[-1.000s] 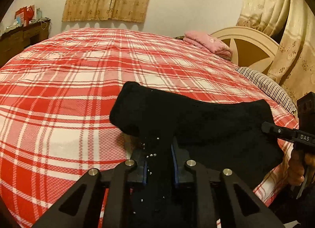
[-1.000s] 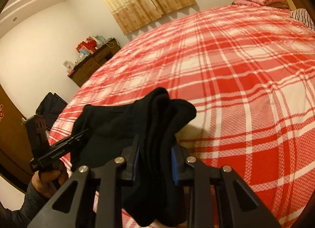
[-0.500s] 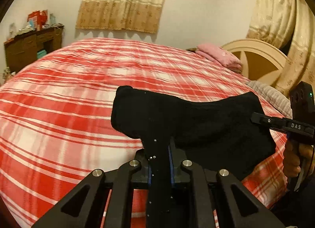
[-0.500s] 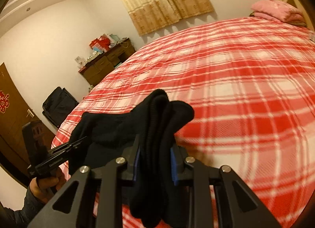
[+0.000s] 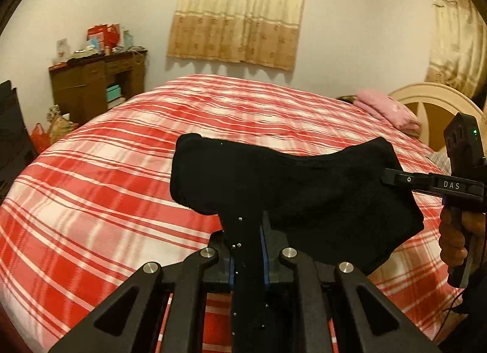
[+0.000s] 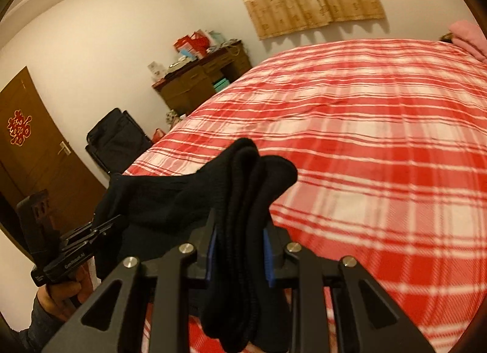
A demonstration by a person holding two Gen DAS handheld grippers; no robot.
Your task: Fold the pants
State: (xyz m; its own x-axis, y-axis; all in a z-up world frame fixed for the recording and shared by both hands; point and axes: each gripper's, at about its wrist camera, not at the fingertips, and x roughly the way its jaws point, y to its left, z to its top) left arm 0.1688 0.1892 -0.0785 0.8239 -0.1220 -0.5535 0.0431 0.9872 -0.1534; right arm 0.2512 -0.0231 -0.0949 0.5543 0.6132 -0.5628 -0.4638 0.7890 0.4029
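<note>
The left hand-held gripper [image 5: 248, 249] is clenched on one end of the black pants [image 5: 304, 188], a thin layer of soft knit between its blue pads. The right hand-held gripper [image 6: 240, 249] grasps the other end, a thick bunch of folds. The pants hang between them above the bed's [image 5: 106, 188] near edge, over a red-and-white plaid cover. "DAS" is printed in white on the right gripper's side. A folded pink blanket [image 5: 386, 109] lies by the rounded cream headboard [image 5: 432, 100]. Beyond the far edge stand a dark wooden dresser [image 5: 91, 88] and beige patterned curtains [image 5: 240, 12].
</note>
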